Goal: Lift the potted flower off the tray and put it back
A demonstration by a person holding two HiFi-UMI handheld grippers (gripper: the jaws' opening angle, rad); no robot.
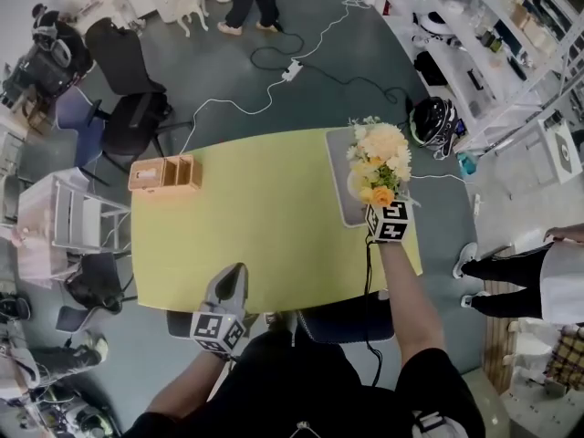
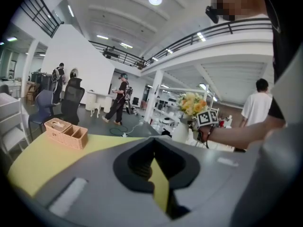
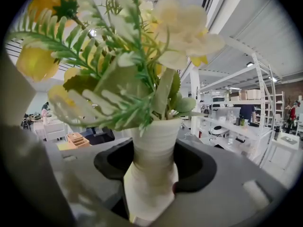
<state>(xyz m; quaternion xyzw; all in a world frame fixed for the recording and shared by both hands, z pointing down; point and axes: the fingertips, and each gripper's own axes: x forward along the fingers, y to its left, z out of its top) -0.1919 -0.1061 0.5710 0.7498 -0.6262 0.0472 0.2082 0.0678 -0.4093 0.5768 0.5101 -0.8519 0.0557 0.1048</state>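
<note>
Seemingly mid-carry: in the head view the right gripper [image 1: 385, 210] holds the potted flower [image 1: 380, 161] over the grey tray [image 1: 338, 167] at the right end of the yellow table [image 1: 255, 217], though the blooms hide whether its base touches. The left gripper view shows the left gripper [image 2: 154, 148] empty, jaws pressed together, near the table's front edge. In the right gripper view the jaws pinch the potted flower [image 3: 154, 145] by its white ribbed pot, foot cut off below; next, I judge, it needs setting upright on the tray before release.

Closed left gripper [image 2: 154, 141] over yellow table [image 2: 35, 159]
</note>
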